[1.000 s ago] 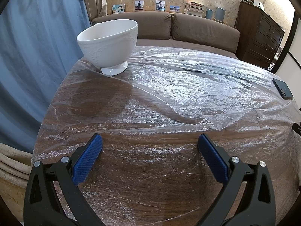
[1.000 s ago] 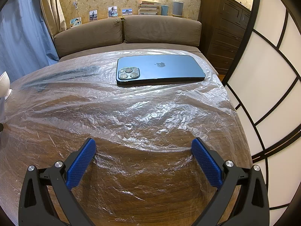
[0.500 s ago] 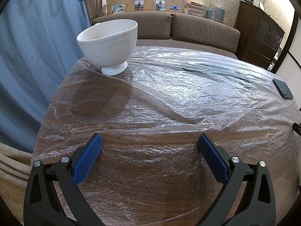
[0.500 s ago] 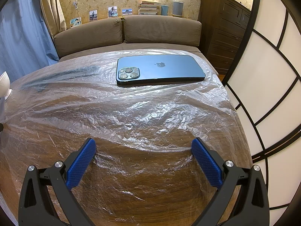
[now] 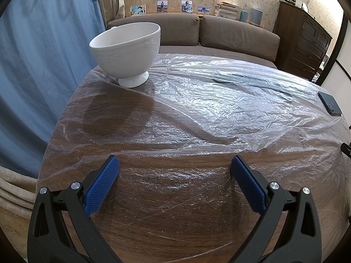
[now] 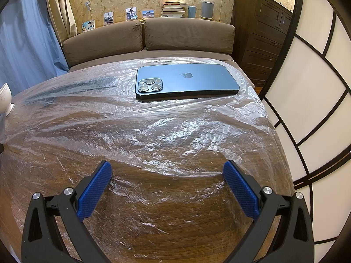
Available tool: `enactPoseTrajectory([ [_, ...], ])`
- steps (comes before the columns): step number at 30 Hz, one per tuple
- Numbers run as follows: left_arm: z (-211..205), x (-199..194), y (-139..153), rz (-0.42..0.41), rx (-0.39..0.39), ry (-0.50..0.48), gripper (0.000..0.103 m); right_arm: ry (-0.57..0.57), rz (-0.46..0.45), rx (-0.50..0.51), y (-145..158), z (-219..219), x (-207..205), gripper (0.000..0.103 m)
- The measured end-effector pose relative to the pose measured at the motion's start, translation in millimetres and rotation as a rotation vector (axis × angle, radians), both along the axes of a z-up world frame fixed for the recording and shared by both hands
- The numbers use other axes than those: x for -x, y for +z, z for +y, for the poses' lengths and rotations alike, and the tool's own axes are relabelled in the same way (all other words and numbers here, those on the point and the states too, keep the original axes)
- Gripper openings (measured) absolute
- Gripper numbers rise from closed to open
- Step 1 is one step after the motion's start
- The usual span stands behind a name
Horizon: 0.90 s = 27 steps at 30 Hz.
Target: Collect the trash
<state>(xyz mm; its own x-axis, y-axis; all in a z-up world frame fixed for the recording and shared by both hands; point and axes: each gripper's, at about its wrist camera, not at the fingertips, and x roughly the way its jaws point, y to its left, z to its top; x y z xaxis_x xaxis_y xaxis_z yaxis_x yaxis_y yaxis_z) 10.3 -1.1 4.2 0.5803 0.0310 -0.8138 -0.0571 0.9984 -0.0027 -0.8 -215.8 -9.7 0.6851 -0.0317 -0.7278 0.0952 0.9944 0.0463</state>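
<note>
Where frame ends, bowl (image 6: 4,98) half cropped.

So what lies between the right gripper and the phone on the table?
Only crinkled clear plastic sheet over the wooden table; nothing else sits between the open right gripper and the blue phone, as the right wrist view shows.

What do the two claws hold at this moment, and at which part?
Nothing is held. The left claw and the right claw are both open above the plastic sheet, with only the sheet showing between their blue pads.
</note>
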Motion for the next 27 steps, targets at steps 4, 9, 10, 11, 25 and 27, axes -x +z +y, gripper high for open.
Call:
enactPoseTrajectory([
  [4, -0.6, -0.8, 0.3, 0.000, 0.000, 0.000, 0.102, 0.000, 0.000, 0.000, 0.1, 0.5, -0.4, 0.099],
  [9, -0.7, -0.9, 0.6, 0.000, 0.000, 0.000, 0.102, 0.000, 0.000, 0.000, 0.4, 0.1, -0.1, 0.099],
  [10, -0.2, -0.3, 0.1, 0.000, 0.000, 0.000, 0.102, 0.000, 0.000, 0.000, 0.2, 0.6, -0.4, 0.099],
  [11, -1.0, -1.1, 0.8, 0.000, 0.000, 0.001, 0.102, 0.000, 0.000, 0.000, 0.3, 0.0, -0.1, 0.099],
  [25, -1.0, -1.3, 0.7, 0.000, 0.001, 0.000, 0.102, 0.000, 0.000, -0.001, 0.4, 0.1, 0.0, 0.099],
  [27, -0.8, -1.1, 0.4, 0.000, 0.002, 0.000, 0.102, 0.000, 0.000, -0.001, -0.2, 1.0, -0.6, 0.099],
])
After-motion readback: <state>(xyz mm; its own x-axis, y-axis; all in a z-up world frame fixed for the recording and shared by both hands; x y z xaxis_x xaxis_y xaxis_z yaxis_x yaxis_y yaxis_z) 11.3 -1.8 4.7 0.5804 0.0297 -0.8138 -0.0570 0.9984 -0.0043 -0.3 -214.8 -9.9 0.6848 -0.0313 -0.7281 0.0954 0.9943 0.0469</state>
